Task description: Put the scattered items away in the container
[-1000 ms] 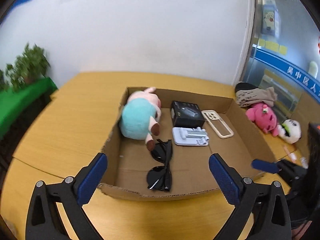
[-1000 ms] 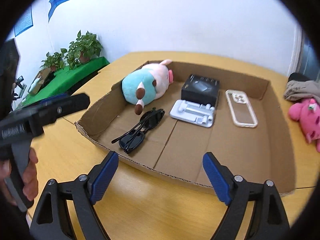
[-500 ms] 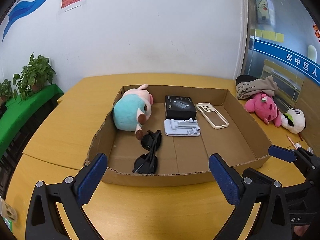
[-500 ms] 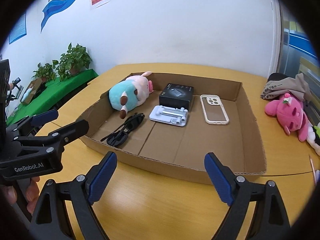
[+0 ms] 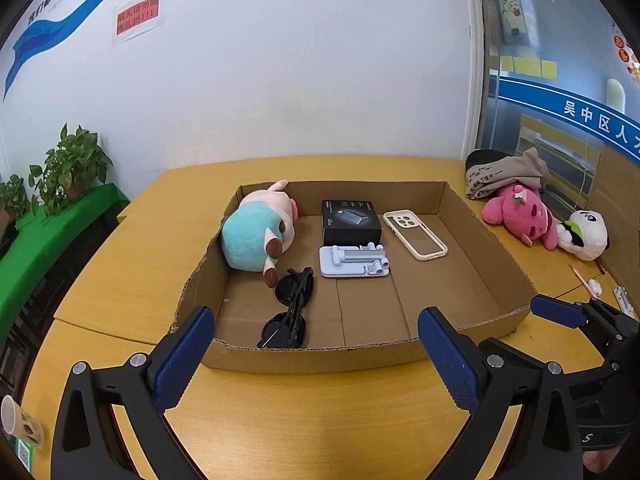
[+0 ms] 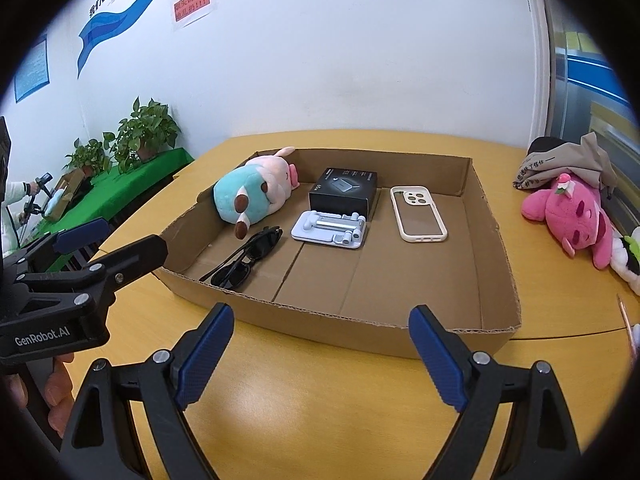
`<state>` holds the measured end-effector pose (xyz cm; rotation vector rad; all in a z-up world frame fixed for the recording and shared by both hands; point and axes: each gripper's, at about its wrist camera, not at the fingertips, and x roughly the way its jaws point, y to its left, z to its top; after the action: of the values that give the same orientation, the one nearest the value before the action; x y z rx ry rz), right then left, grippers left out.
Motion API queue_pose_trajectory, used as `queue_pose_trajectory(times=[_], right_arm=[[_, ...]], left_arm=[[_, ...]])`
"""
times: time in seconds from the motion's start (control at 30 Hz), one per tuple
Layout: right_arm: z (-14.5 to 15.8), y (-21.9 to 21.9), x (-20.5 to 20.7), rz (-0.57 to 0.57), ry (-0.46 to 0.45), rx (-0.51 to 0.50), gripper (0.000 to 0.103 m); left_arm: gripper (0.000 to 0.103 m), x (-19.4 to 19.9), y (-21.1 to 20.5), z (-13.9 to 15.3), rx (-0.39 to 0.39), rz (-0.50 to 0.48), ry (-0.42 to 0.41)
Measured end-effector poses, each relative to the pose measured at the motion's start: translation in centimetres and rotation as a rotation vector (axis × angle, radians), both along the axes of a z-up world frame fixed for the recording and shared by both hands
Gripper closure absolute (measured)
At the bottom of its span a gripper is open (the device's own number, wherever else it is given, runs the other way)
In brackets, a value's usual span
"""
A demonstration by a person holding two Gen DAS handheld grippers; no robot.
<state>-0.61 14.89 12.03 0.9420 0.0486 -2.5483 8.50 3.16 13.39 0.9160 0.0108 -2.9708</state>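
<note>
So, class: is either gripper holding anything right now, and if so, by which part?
Nothing is held. The left gripper and the right gripper both stand open and empty over the table, short of the cardboard tray.

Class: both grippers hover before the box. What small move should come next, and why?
Probably swing the right gripper toward the pink plush: it lies outside the box, on the table beside it, and the jaws are open and empty.

We see the cardboard tray's (image 6: 496, 236) right half bare; its low front wall seemingly the only barrier.
</note>
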Motion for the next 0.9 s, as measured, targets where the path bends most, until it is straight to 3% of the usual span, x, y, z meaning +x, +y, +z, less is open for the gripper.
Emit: queue_pose_trajectory(times=[0.37, 0.9], right_arm=[[-0.6, -0.1, 0.4, -0.011, -0.019, 0.02, 0.014], [-0.7, -0.1, 0.4, 0.042, -0.029, 0.053, 0.014]], left_arm=[[0.0, 0.5, 0.7, -0.6, -0.005, -0.037, -0.005], [0.0, 1.3, -1.7, -1.7, 0.102, 0.055, -0.013]])
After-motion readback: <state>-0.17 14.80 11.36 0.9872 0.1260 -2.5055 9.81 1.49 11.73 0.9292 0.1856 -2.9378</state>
